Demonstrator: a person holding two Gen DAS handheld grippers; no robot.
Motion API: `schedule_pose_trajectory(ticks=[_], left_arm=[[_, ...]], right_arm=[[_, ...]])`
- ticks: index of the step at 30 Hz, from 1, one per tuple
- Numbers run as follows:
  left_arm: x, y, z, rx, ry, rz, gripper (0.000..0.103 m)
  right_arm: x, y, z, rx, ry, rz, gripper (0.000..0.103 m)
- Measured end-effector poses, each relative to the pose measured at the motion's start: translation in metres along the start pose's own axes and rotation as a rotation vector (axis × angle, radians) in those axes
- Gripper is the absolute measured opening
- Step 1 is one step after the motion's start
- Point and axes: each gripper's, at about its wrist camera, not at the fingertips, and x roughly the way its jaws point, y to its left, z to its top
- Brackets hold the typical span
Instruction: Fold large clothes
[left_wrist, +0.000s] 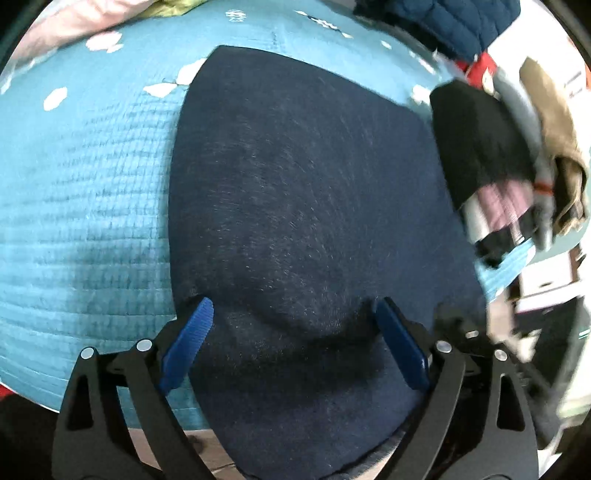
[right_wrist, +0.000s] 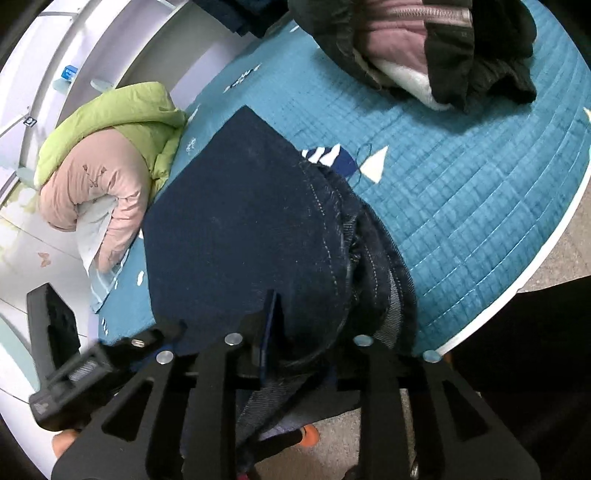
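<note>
Fold laid: dark jeans (left_wrist: 314, 206) lie doubled on the teal quilt (left_wrist: 85, 206). Left gripper (left_wrist: 295, 347) spread wide, empty; right gripper (right_wrist: 295, 332) half-hidden, can't tell. Next, regrip for another fold.

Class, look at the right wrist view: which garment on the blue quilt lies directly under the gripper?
The dark blue jeans, spread flat; the green-and-pink jacket and black-and-pink bundle lie farther off.

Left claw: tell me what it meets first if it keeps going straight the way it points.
Most likely the dark blue jeans lying on the teal quilt. The left claw stands open right over them; the gap is hard to judge.
</note>
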Motion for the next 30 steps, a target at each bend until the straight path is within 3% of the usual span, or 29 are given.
schedule_pose_trajectory(ticks=[4, 7, 10, 16, 17, 18, 19, 26, 30], left_arm=[[-0.001, 0.002, 0.001, -0.025, -0.001, -0.014, 0.09], [-0.007, 0.006, 0.0, -0.053, -0.003, -0.072, 0.09], [-0.016, 0.006, -0.002, -0.052, -0.009, -0.118, 0.09], [-0.041, 0.0, 0.015, -0.027, -0.078, -0.144, 0.09], [-0.042, -0.003, 0.023, -0.022, -0.085, -0.146, 0.09], [-0.044, -0.002, 0.032, -0.02, -0.093, -0.143, 0.09], [-0.044, -0.002, 0.043, -0.017, -0.096, -0.155, 0.09], [-0.009, -0.023, 0.11, 0.051, -0.043, -0.182, 0.09], [0.042, -0.027, 0.126, 0.051, 0.089, -0.108, 0.09]], right_arm=[[-0.028, -0.002, 0.005, -0.037, -0.019, -0.041, 0.026], [-0.063, -0.001, 0.013, -0.102, -0.114, -0.087, 0.026], [-0.071, 0.008, 0.023, -0.187, -0.136, -0.045, 0.025], [-0.012, 0.029, 0.038, -0.259, -0.003, -0.009, 0.02], [0.01, 0.021, 0.037, -0.232, 0.067, -0.04, 0.017], [0.027, 0.011, 0.034, -0.203, 0.124, -0.091, 0.003], [0.035, 0.004, 0.031, -0.184, 0.14, -0.119, 0.0], [0.036, -0.013, 0.024, -0.168, 0.137, -0.098, 0.0], [0.037, -0.02, 0.027, -0.144, 0.147, -0.074, 0.0]])
